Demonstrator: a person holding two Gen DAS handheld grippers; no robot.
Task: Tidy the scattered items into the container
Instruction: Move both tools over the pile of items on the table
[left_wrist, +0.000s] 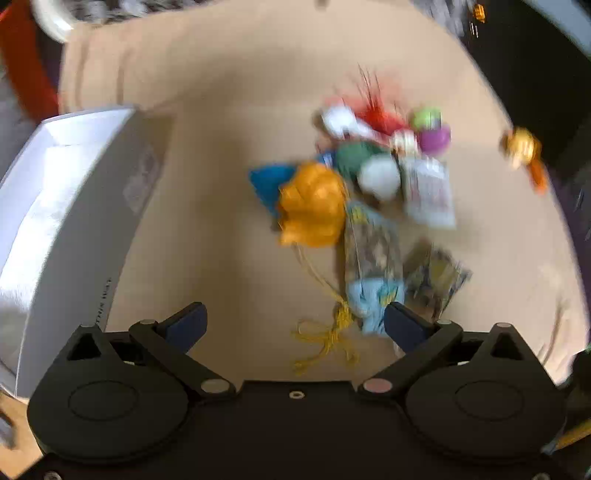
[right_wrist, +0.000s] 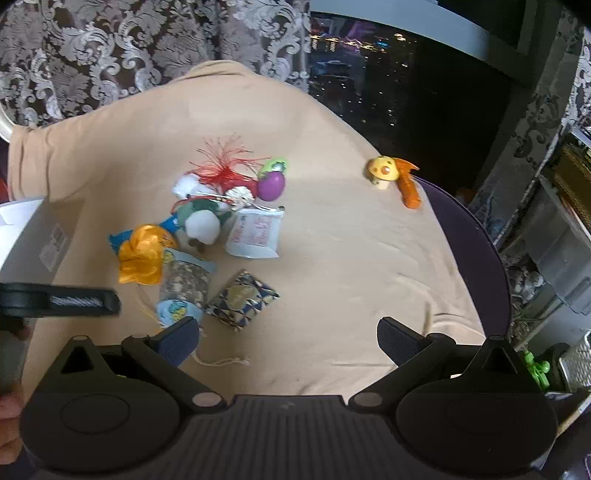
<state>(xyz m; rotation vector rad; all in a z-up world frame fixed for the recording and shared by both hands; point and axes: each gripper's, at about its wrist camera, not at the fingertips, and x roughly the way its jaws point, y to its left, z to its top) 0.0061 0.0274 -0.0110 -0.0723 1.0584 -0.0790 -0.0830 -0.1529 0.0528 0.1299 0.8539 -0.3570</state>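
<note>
A pile of small items lies on the beige cloth: an orange satin pouch (left_wrist: 312, 205) (right_wrist: 142, 254), a white ball (right_wrist: 202, 226), a purple and green egg toy (right_wrist: 272, 182), a red tassel (right_wrist: 221, 166), a white packet (right_wrist: 255, 232), a clear snack bag (right_wrist: 186, 282) and a blue patterned packet (right_wrist: 242, 299). A white box (left_wrist: 55, 229) stands at the left. My left gripper (left_wrist: 293, 325) is open and empty, above the pile's near edge; its view is blurred. My right gripper (right_wrist: 288, 339) is open and empty, right of the pile.
A yellow mushroom toy (right_wrist: 382, 170) and an orange carrot toy (right_wrist: 409, 184) lie apart near the table's far right edge. A patterned curtain (right_wrist: 110, 48) and a dark window (right_wrist: 406, 85) are behind. The left gripper's body (right_wrist: 59, 299) shows at the left of the right wrist view.
</note>
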